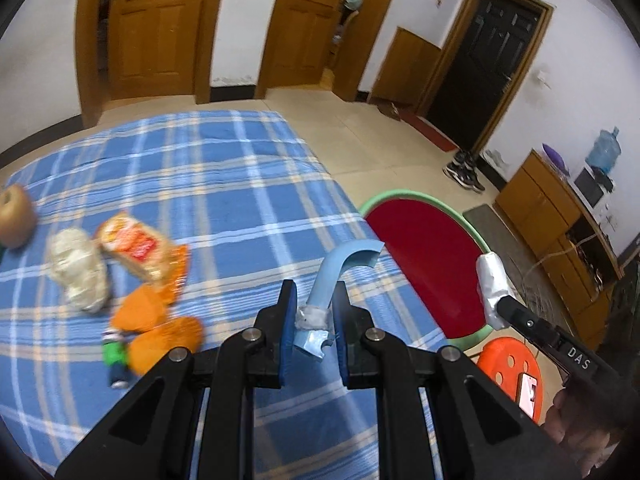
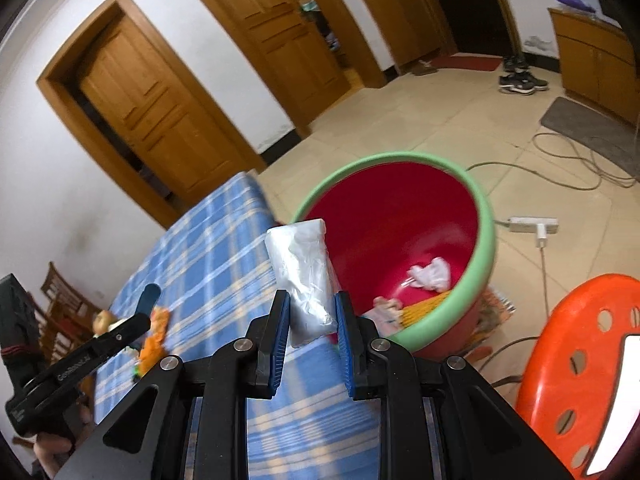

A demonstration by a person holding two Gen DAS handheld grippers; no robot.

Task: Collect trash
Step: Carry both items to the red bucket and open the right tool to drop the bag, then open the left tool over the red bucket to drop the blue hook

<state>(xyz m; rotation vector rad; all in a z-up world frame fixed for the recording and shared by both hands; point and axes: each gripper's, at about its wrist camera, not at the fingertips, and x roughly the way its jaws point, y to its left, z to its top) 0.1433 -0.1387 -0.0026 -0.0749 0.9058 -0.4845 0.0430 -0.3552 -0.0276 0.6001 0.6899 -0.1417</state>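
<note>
My left gripper point(image 1: 314, 300) is shut on a curved light-blue plastic scrap point(image 1: 340, 270), held above the blue plaid table point(image 1: 220, 184). My right gripper point(image 2: 309, 308) is shut on a silver foil wrapper point(image 2: 304, 272), held over the table's edge beside the red bin with a green rim point(image 2: 400, 216). The bin also shows in the left wrist view point(image 1: 428, 256), and so does the wrapper point(image 1: 493, 290). Trash lies in the bin: a white crumpled wad point(image 2: 430, 274) and yellow-pink packaging point(image 2: 404, 312). Orange peels point(image 1: 154, 320), a snack packet point(image 1: 134, 246) and a crumpled bag point(image 1: 78, 270) lie on the table.
An orange stool point(image 2: 580, 364) with a phone stands right of the bin. A brown fruit point(image 1: 14, 216) sits at the table's left. A power strip point(image 2: 532, 226) and cables lie on the tiled floor. Shoes point(image 2: 520, 80), cabinets and doors are farther off.
</note>
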